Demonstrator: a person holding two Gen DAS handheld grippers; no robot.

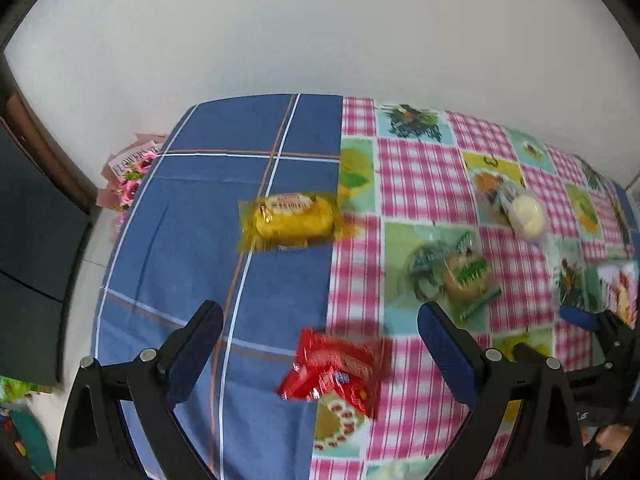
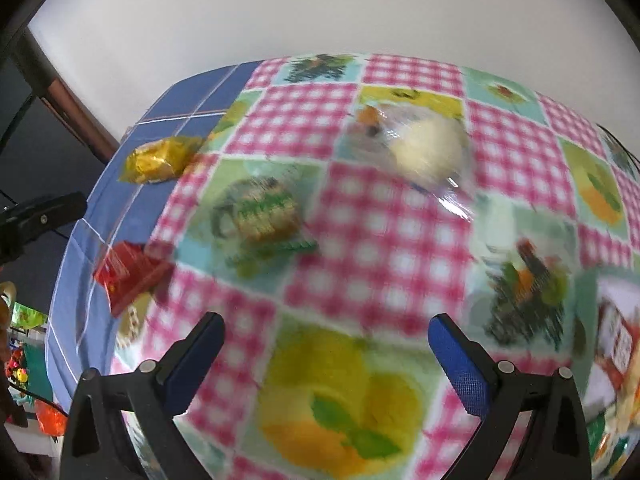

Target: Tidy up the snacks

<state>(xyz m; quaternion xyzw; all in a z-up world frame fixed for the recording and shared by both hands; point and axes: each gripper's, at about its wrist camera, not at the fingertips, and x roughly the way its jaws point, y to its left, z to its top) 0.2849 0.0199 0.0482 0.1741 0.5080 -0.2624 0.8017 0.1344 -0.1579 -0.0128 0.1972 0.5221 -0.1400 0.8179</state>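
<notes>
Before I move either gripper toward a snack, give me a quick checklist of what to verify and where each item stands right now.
1. Left gripper open and empty: ok, jaws stand wide apart.
2. Right gripper open and empty: ok, nothing between its fingers.
3. Red snack packet within the left gripper's line: ok, it lies flat between the fingers' line, untouched.
4. Yellow snack packet free to pick: ok, it lies alone on the blue cloth.
5. Clear-wrapped pale bun and green-labelled packet clearly located: cannot tell exactly, the right wrist view is motion-blurred.
6. A container for sorting: cannot tell, none shows.
</notes>
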